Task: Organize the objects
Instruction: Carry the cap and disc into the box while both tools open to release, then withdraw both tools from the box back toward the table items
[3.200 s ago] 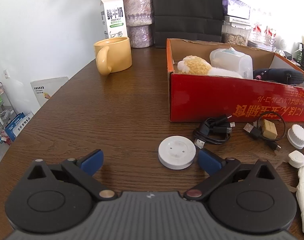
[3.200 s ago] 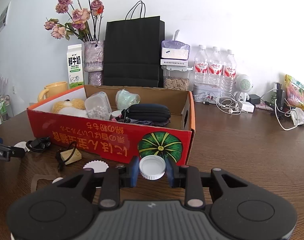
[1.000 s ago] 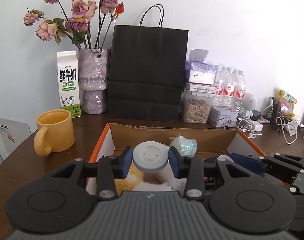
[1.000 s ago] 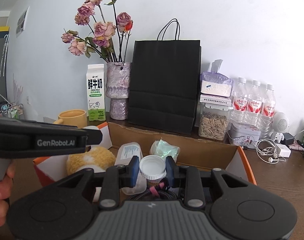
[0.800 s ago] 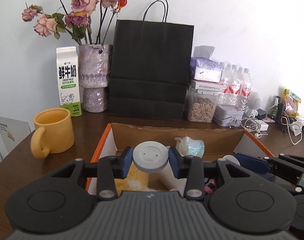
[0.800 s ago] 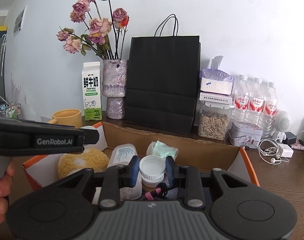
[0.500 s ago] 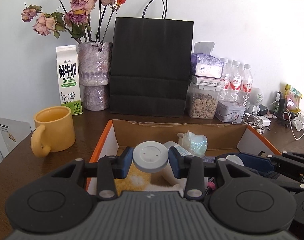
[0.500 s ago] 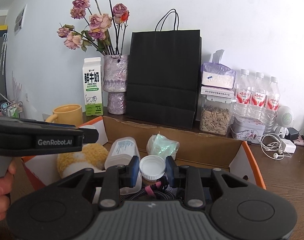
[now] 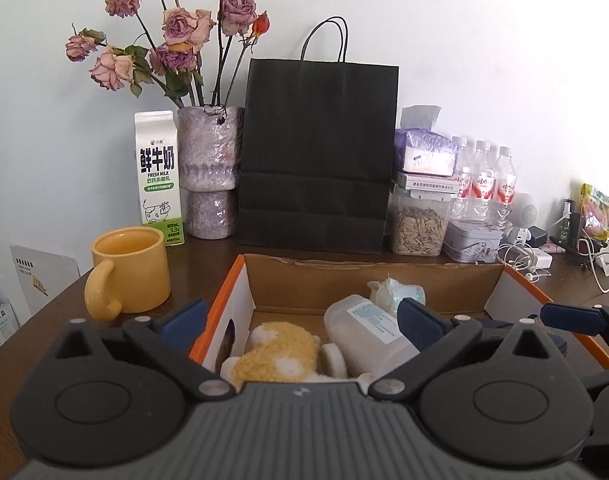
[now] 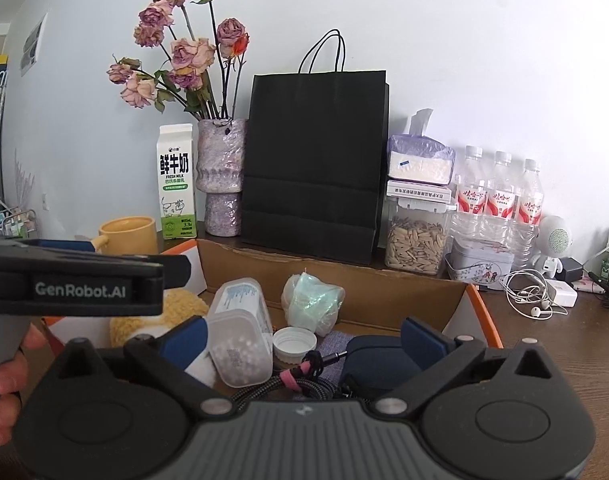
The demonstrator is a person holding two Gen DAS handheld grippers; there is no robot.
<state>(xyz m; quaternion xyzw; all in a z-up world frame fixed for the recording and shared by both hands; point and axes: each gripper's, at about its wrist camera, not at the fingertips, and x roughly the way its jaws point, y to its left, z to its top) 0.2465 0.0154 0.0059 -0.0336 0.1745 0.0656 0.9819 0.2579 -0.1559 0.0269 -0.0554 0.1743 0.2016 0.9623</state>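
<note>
My left gripper (image 9: 300, 316) is open and empty over the orange-rimmed cardboard box (image 9: 368, 276). Below it lie a yellow plush toy (image 9: 280, 354), a round white disc (image 9: 333, 360) on edge and a clear plastic container (image 9: 364, 336). My right gripper (image 10: 304, 334) is open and empty over the same box (image 10: 388, 288). The white bottle cap (image 10: 294, 343) lies inside, between the plastic container (image 10: 240, 332) and a dark pouch (image 10: 380, 358). A wrapped teal bundle (image 10: 312, 302) sits behind it. The left gripper's arm (image 10: 76, 284) crosses the right wrist view at left.
A yellow mug (image 9: 128, 270) stands left of the box. Behind are a milk carton (image 9: 158, 178), a vase of dried roses (image 9: 210, 168), a black paper bag (image 9: 318, 152), a seed jar (image 9: 420, 226), water bottles (image 10: 500, 196), and cables (image 10: 532, 292) at right.
Both grippers have opened. The round white disc has dropped from the left gripper into the box, and the white cap has dropped from the right gripper into the box.
</note>
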